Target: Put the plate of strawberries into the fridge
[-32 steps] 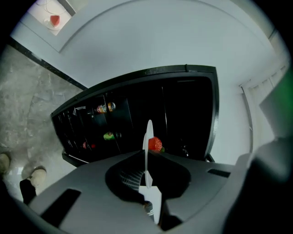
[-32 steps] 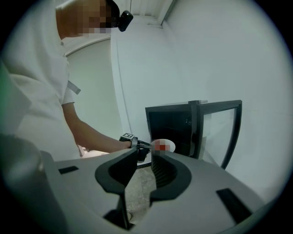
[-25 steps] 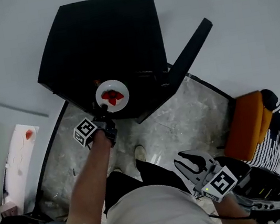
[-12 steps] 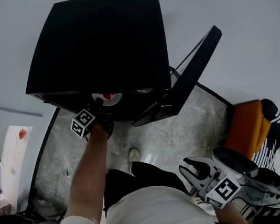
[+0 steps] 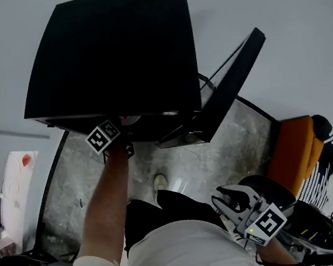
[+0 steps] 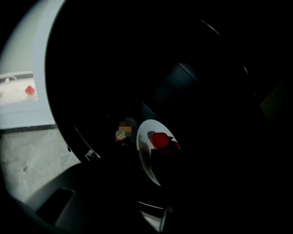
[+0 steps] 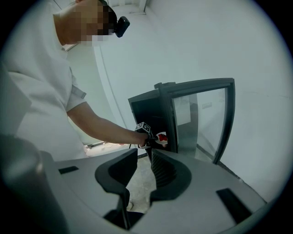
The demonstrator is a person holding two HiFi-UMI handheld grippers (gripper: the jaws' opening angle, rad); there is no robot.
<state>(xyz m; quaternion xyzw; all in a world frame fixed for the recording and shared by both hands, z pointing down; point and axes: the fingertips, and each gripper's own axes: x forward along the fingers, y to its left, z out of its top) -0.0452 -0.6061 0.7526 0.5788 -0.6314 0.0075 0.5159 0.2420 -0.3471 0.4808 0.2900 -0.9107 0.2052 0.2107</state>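
The white plate [image 6: 144, 147] of strawberries [image 6: 160, 139] lies inside the black fridge [image 5: 114, 49], its near rim between the left gripper's [image 7: 152, 139] jaws, which have just been opening, while the right gripper [image 7: 143, 156] waits nearer, jaws apart and empty.

Plate [image 6: 145, 137] sits inside the fridge [image 5: 114, 49], strawberries [image 6: 160, 139] on it, and a small container [image 6: 120, 135] just to its left. The door [image 5: 228, 84] stands swung open on the fridge's right. Further right on the floor [image 5: 177, 159] is a chair [image 5: 293, 152]. Right claw [image 5: 228, 199] sits low, well apart from the fridge.
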